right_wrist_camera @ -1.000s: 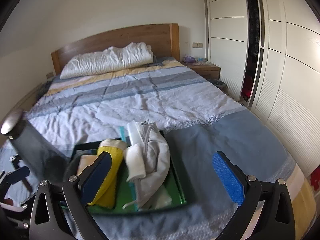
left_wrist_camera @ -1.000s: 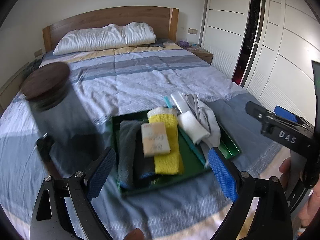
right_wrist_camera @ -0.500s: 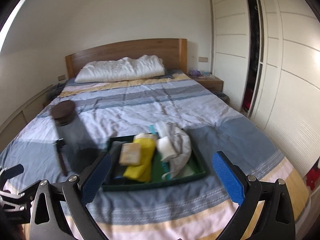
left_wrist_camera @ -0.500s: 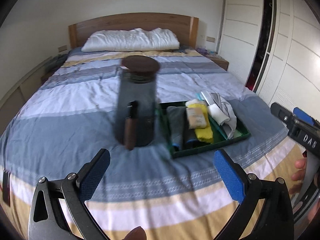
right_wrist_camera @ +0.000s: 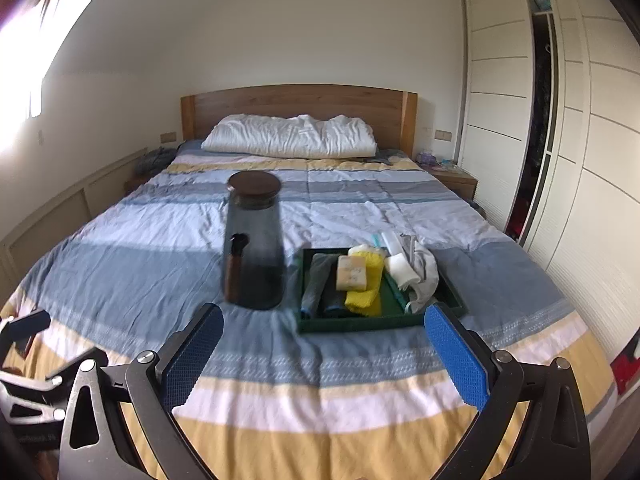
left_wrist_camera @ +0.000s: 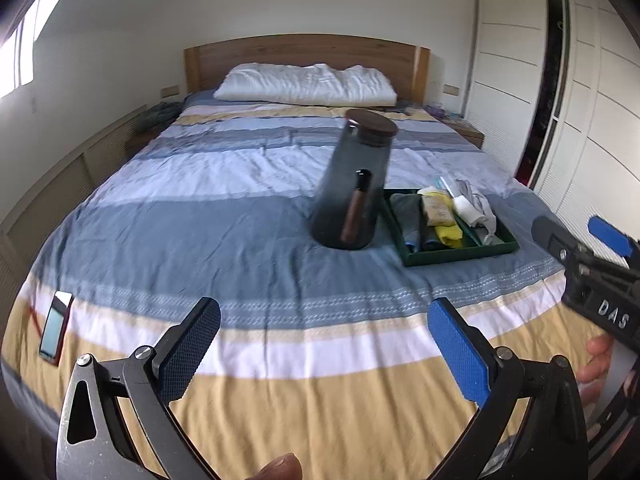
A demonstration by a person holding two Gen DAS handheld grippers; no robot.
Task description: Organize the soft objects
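Left wrist, right tongs (left_wrist_camera: 584, 248) (marked "DAS")

The grey jug (left_wrist_camera: 352, 188) is motion-blurred; right gripper (left_wrist_camera: 592, 248) is cut off at the edge.

Both wrist views look from the foot along the bed (left_wrist_camera: 240, 208), sharing the tray (right_wrist_camera: 360, 322).

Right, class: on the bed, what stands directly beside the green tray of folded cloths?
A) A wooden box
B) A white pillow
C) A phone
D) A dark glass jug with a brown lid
D: the dark glass jug with its brown lid stands upright on the striped cover just left of the green tray, while the pillow lies far off by the headboard.
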